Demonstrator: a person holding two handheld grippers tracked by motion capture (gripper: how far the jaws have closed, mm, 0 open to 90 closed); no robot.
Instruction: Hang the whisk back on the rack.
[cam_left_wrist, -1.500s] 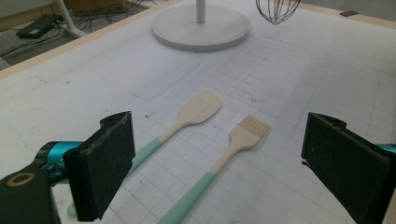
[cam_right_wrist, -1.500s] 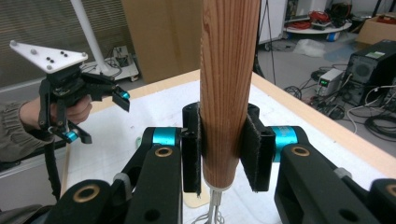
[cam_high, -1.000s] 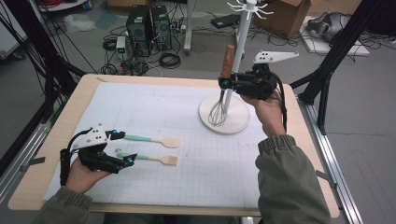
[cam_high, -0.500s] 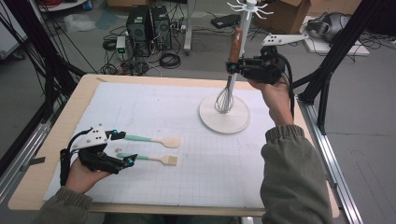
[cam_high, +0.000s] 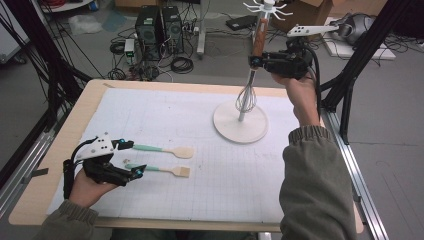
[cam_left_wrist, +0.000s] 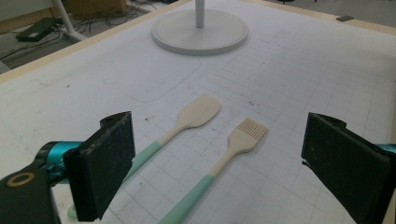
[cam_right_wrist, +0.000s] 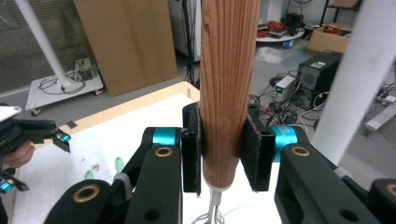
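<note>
Pads of the right gripper (cam_right_wrist: 227, 154) were clamped on the lower end of the wooden handle of a whisk (cam_high: 246, 97), jaws drawn in to the width of that handle and no further. The whisk hung upright in the air, its wire head just over the round white base of the hanging stand (cam_high: 240, 131) and close beside the stand's pole (cam_right_wrist: 355, 74), with the hooks at the top (cam_high: 265, 6) above the handle end. Judging by that, the step in hand was lifting the whisk to hang it on the stand. The next move would call for more height, then a careful sideways approach to bring the handle's top end to a hook, keeping the wires clear of the pole.

The left gripper (cam_high: 127, 157) rested on the white mat (cam_high: 200, 200) near the front-left of the table, jaws wide apart and gripping nothing. A spatula (cam_left_wrist: 194, 116) and a pastry brush (cam_left_wrist: 233, 144), both with mint-green handles, lay side by side between and ahead of those jaws, apparently waiting their turn.
</note>
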